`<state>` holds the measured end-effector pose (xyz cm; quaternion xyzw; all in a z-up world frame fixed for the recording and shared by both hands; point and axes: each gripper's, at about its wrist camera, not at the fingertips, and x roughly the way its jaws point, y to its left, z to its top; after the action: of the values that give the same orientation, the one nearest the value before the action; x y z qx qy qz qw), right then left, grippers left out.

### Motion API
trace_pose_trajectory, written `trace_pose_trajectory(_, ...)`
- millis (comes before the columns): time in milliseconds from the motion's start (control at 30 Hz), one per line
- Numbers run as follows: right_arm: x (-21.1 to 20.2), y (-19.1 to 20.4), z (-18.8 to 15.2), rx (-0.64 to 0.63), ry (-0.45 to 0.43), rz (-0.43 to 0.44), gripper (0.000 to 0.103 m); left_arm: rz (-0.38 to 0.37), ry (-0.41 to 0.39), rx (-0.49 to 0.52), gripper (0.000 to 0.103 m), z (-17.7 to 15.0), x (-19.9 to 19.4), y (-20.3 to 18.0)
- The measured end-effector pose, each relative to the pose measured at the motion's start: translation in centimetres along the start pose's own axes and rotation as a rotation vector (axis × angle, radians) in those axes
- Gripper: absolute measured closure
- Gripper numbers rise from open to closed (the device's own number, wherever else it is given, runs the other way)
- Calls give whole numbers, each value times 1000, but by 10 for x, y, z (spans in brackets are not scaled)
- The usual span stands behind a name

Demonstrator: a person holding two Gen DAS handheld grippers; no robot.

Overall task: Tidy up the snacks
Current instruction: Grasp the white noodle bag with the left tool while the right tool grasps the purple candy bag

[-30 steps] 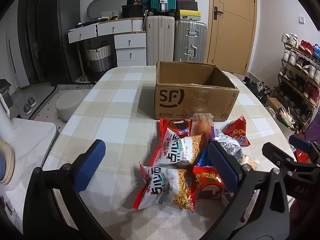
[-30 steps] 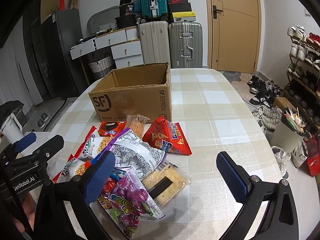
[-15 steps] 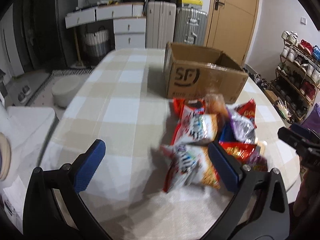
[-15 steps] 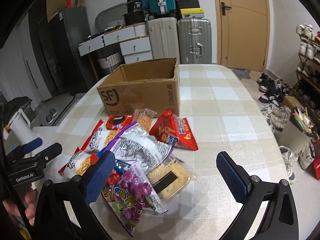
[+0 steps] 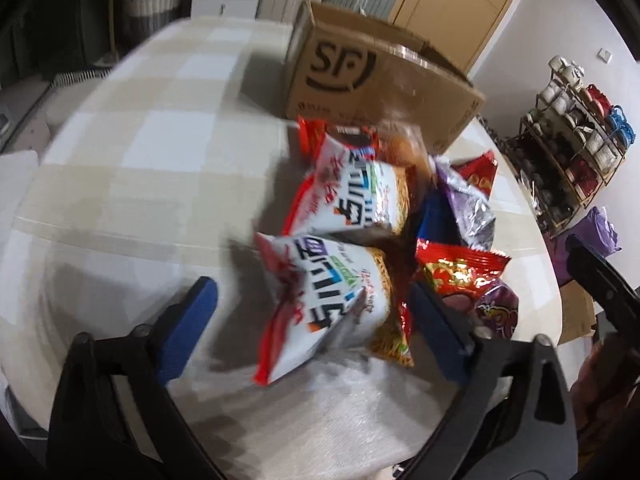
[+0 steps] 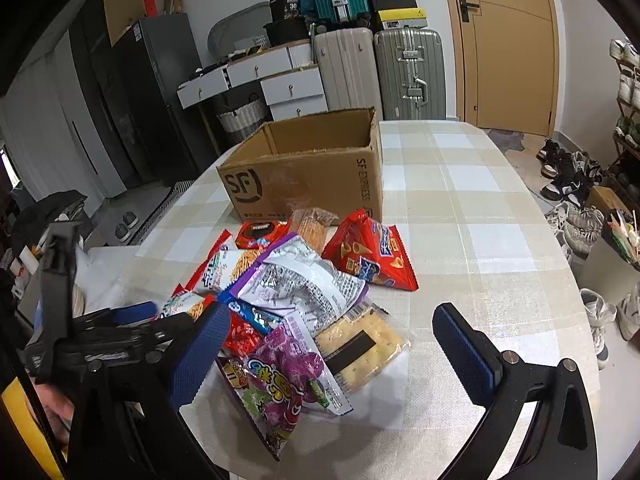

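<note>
noodle snack bag (image 5: 328, 304), nearest of the pile in front of the cardboard box (image 5: 376, 84), lies between the closing left gripper (image 5: 312, 320), pads not yet touching. light, crinkly, slippery, crushable; likely best pinched across its puffed middle. right gripper (image 6: 328, 348) gapes wide, empty.

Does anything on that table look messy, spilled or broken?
Nothing looks spilled or torn. The only untidy thing is the snack packets: they lie heaped and overlapping on the table in front of the open cardboard box, none visibly inside it.
</note>
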<state>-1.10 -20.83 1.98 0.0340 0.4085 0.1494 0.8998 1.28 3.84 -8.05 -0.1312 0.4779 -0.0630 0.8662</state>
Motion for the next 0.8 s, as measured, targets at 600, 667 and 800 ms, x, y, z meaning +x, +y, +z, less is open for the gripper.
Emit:
trace_pose_trajectory(600,9,-3,-10,11,68,69,0,-34,-1,-7,49,-4,-9,7)
trace_pose_trajectory(667,9,0,-13,-10,74,71,0,-40,-13,-4,49,-7,-17,12)
trace_pose_trajectory(800,13,20,-26,-98,104,81,0,-51,-34,-14,49,-8,-29,20)
